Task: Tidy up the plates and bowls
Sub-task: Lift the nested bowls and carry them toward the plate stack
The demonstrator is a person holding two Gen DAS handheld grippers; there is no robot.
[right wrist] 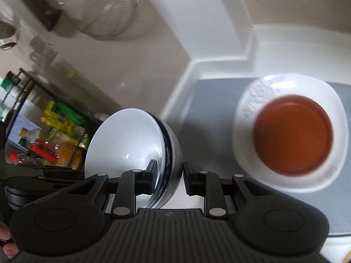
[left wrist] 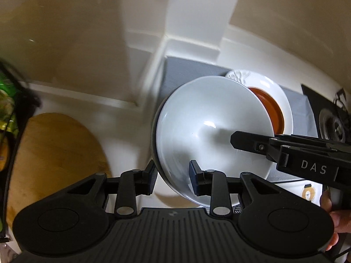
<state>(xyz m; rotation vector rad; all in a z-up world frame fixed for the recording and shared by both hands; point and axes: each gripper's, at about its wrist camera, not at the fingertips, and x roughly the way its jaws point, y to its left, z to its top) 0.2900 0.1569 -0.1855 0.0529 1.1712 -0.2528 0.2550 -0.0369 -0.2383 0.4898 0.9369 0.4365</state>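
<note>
White bowl (left wrist: 206, 129) tilted, rim between both tools' (left wrist: 173, 179) (right wrist: 169, 180) fingers.

White bowl (left wrist: 204, 129): glossy glazed ceramic inside, dark glossy outer wall. Orange dish (right wrist: 292, 134) ahead-right of the right hand-held gripper (right wrist: 167, 180): smooth, satin finish, on a glossy white plate (right wrist: 329, 182). Grey mat (right wrist: 208, 103) under them: matt, fine woven texture. Round board (left wrist: 59, 153) left of the left hand-held gripper (left wrist: 173, 178): bare wood, matt. Both hand-held grippers: matt black plastic, ribbed body, metal pivot pins. Strainer (right wrist: 103, 6): shiny wire mesh.
</note>
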